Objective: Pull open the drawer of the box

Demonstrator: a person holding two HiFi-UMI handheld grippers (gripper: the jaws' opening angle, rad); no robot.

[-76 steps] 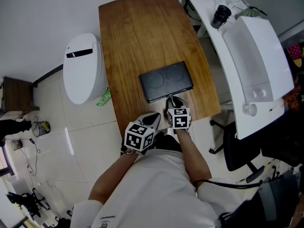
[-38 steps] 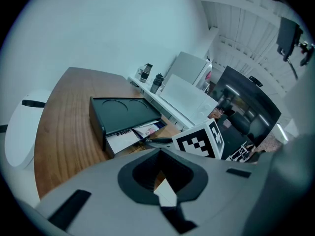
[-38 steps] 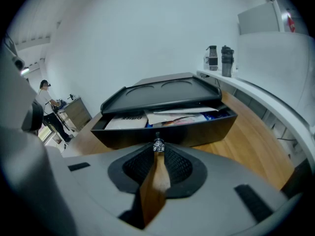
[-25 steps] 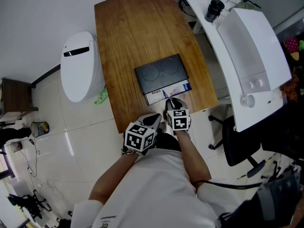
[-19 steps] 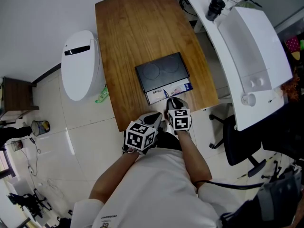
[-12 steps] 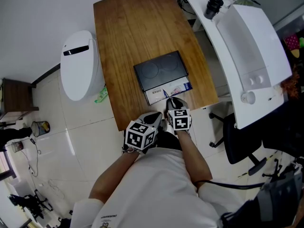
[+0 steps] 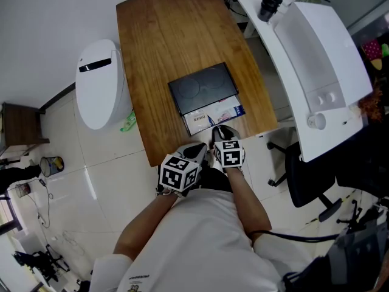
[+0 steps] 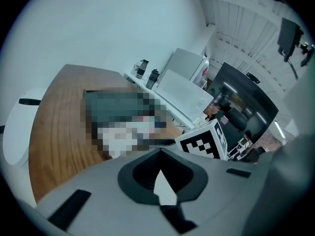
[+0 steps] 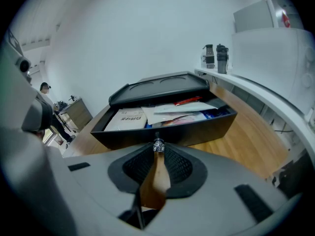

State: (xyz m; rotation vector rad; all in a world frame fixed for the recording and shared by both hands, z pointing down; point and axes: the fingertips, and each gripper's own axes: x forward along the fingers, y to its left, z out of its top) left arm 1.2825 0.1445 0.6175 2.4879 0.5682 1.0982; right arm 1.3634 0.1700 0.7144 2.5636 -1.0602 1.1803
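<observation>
Right gripper [image 9: 158,149] pinched on the knob [image 9: 158,144], drawer [image 9: 167,132] partly out of the box [image 7: 202,87]; left gripper [image 8: 160,154] closed on nothing.

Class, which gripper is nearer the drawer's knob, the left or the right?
Right. The right gripper is shut on the knob at the drawer's front; the left gripper sits beside it at the table edge, clear of the drawer.

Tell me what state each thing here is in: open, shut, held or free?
drawer: partly open, slid out from under the box.
papers: lying loose inside the drawer.
knob: clamped by the right gripper.
right gripper: shut on the knob.
left gripper: shut, holding nothing.
</observation>
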